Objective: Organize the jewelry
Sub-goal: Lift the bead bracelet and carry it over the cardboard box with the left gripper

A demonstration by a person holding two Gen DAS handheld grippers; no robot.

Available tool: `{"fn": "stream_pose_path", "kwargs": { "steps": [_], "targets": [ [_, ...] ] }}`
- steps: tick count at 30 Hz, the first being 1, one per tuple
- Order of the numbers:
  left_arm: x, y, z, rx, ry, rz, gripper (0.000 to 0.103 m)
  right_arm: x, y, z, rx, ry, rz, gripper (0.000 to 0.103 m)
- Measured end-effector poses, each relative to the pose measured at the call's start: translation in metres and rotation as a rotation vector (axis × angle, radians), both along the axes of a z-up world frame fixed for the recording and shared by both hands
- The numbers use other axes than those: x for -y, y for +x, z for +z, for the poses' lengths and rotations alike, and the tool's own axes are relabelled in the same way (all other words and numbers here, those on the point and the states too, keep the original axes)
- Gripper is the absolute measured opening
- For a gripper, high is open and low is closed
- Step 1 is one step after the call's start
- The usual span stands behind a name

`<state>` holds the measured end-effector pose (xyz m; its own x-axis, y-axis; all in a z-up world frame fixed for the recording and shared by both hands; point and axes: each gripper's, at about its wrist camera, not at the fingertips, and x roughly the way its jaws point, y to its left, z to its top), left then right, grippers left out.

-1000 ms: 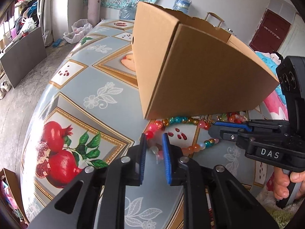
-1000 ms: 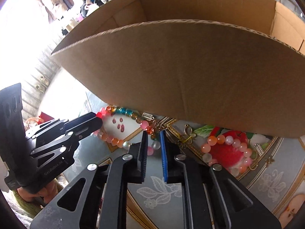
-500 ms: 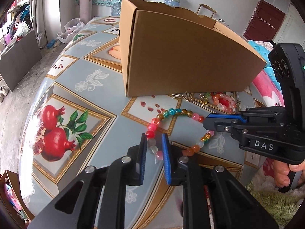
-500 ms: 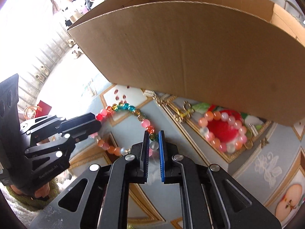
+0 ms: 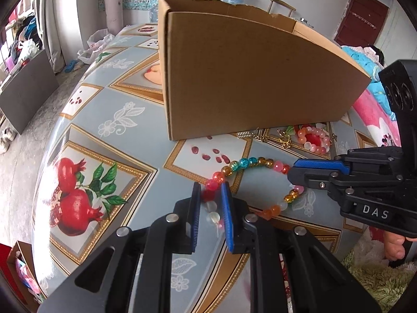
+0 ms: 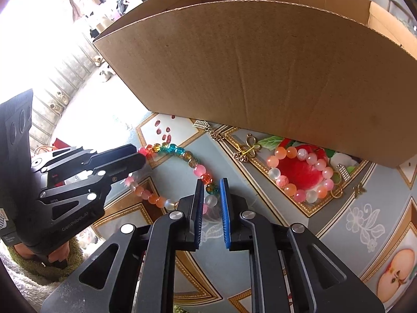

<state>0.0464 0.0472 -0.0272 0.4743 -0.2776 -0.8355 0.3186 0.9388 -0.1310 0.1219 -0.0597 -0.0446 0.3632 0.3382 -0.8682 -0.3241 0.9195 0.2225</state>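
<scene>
Both grippers hold one bead bracelet [image 5: 250, 182] on the patterned table [image 5: 109, 120], stretched between them, likely to keep it tidy for the cardboard box [image 5: 250, 78] at twelve o'clock. The left gripper [image 5: 210, 195] pinches beads; the right gripper [image 6: 211, 190] is opening with beads between its pads. A pink bracelet [image 6: 299, 174] waits at two o'clock

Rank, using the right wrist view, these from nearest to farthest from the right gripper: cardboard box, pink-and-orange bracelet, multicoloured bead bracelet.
1. Multicoloured bead bracelet: its beads lie between the opening jaws of the right gripper.
2. Pink-and-orange bracelet: to the right, on the tablecloth.
3. Cardboard box: standing behind both.
</scene>
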Motion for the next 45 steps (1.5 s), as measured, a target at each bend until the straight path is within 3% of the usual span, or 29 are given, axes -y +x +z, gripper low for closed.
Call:
{"fn": "stream_pose_path", "kwargs": {
  "steps": [8, 16, 25, 45],
  "targets": [
    [0.020, -0.001, -0.003, 0.070, 0.122, -0.053, 0.015, -0.011, -0.001, -0.008, 0.022, -0.018, 0.017, 0.013],
    [0.025, -0.002, -0.004, 0.096, 0.148, -0.071, 0.013, -0.018, -0.004, -0.008, 0.053, -0.046, 0.037, 0.012],
    [0.031, -0.005, -0.005, 0.101, 0.143, -0.083, 0.010, -0.015, -0.007, -0.005, 0.053, -0.013, 0.015, 0.008],
    [0.023, -0.025, 0.028, 0.167, 0.114, -0.065, 0.010, 0.015, -0.031, 0.019, 0.137, 0.029, -0.002, 0.008]
  ]
}}
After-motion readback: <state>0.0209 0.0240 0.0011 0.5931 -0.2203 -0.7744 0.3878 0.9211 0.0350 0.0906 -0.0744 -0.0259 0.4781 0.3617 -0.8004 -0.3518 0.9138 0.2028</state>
